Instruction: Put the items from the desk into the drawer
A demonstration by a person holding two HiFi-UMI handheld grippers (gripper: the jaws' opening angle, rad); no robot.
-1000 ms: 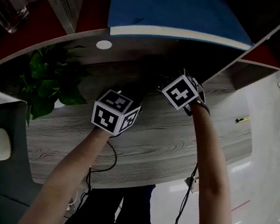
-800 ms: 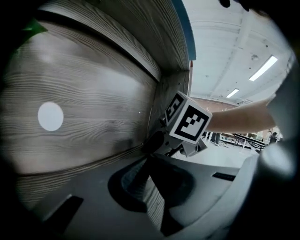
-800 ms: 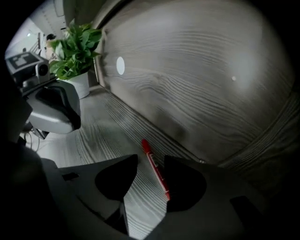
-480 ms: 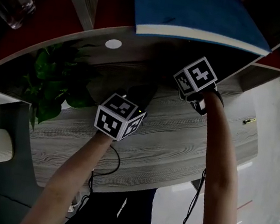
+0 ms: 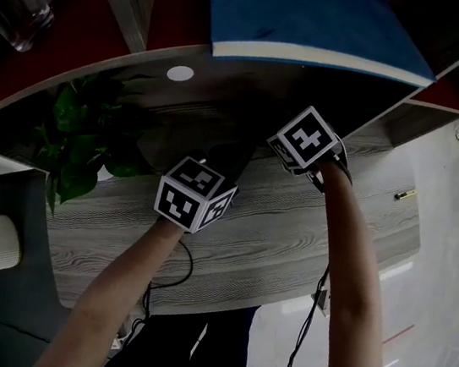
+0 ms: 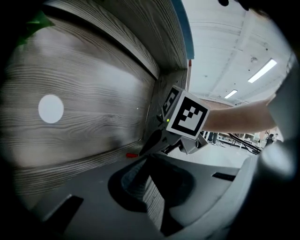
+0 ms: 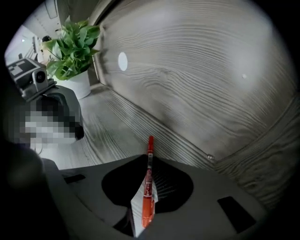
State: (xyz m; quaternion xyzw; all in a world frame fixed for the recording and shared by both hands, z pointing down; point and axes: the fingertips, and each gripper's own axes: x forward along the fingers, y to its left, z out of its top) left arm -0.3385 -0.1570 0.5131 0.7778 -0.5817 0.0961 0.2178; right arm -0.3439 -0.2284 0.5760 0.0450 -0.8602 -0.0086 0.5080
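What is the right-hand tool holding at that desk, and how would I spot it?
Start at the grey wood-grain desk and follow its back edge to the right gripper, whose jaws have just been closing. Between them stands a slim pen, the only bright red thing among the grey wood and the green plant.

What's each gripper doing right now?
Left gripper: open, nothing between its jaws.
Right gripper: jaws have just been closing, now shut on the red pen.
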